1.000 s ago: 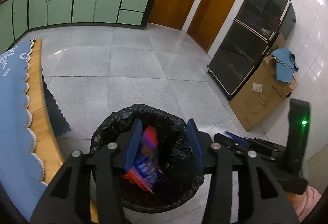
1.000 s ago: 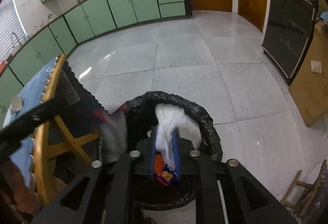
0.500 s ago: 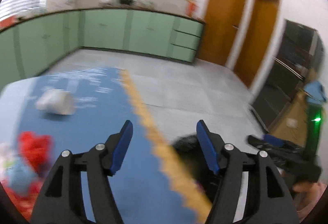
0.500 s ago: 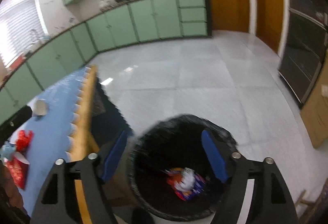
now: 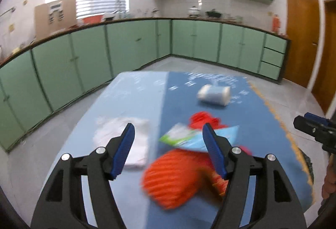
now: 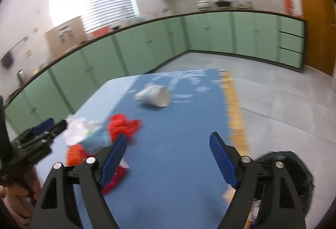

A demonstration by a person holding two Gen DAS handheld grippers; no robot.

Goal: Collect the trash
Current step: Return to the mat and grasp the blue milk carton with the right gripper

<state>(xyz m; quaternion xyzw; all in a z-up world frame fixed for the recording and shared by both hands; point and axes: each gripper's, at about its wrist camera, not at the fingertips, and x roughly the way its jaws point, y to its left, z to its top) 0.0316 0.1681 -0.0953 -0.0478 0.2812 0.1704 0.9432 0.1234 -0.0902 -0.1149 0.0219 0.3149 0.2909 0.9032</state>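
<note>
— While the trash lies heaped near on the blue table, what do the claws hold?
— Nothing. The left gripper gapes above the orange wrapper; the right gripper, jaws just opened wide, hangs empty, black bin at right.

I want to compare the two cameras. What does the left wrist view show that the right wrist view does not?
Only the left wrist view shows the flat white bag on the table and, close up, the ribbed orange wrapper under the open left gripper.

Only the right wrist view shows the black bin beyond the table's edge, beside the open right gripper.

Both show the blue tablecloth, the tipped paper cup and the red scrap.
</note>
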